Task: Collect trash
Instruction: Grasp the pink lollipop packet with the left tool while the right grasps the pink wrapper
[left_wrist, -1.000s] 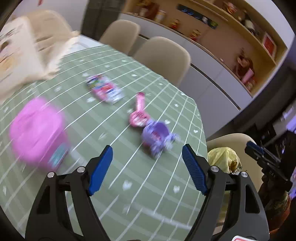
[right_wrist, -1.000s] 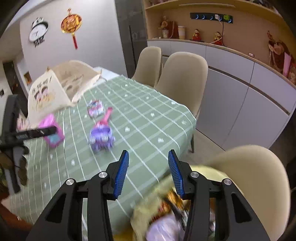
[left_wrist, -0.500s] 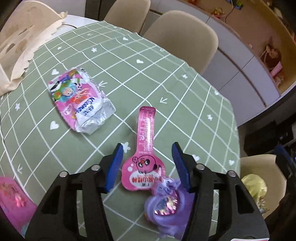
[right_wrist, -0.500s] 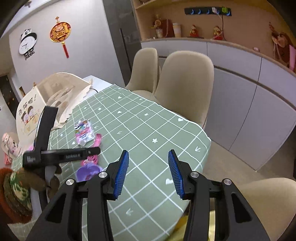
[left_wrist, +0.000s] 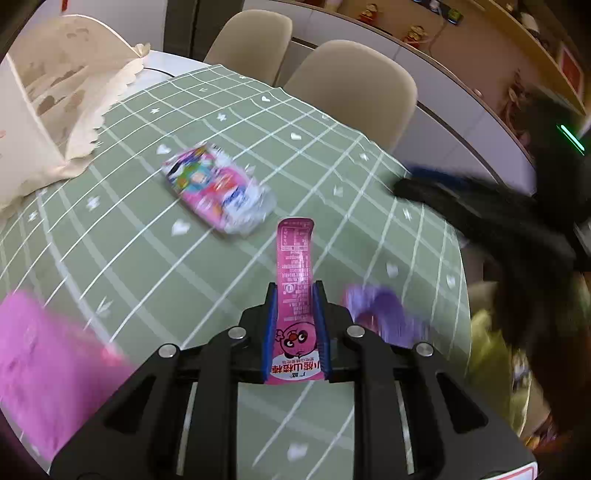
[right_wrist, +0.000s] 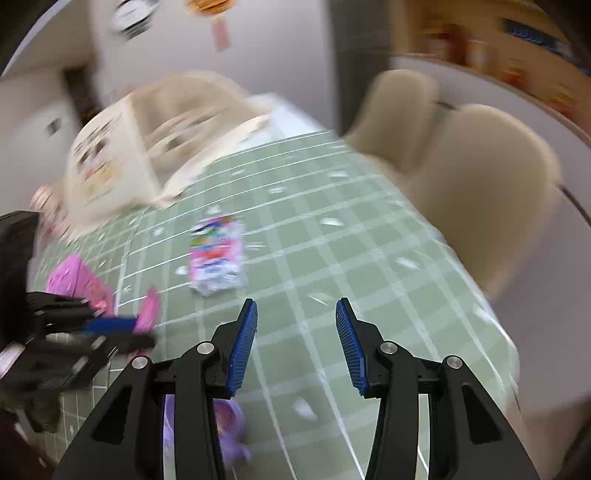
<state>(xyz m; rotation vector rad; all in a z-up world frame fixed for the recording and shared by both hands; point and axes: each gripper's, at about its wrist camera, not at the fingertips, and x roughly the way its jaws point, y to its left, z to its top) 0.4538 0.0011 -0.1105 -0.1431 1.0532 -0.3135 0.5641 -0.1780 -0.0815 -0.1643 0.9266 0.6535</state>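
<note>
Left tongs (left_wrist: 294, 325) clamped on one pink stick wrapper (left_wrist: 295, 258), lifted above the green checked surface (left_wrist: 147, 266). Right tongs (right_wrist: 295, 347) apart, empty. On the surface: one colourful packet (left_wrist: 218, 188), one purple wrapper (left_wrist: 384, 317).

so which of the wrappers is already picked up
The long pink wrapper, clamped in the left gripper. The colourful snack packet and purple wrapper lie loose on the table.

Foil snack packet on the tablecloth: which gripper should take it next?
Right, probably. The right gripper is open and empty, with the foil snack packet just ahead of it. The left gripper is shut on the pink wrapper.
</note>
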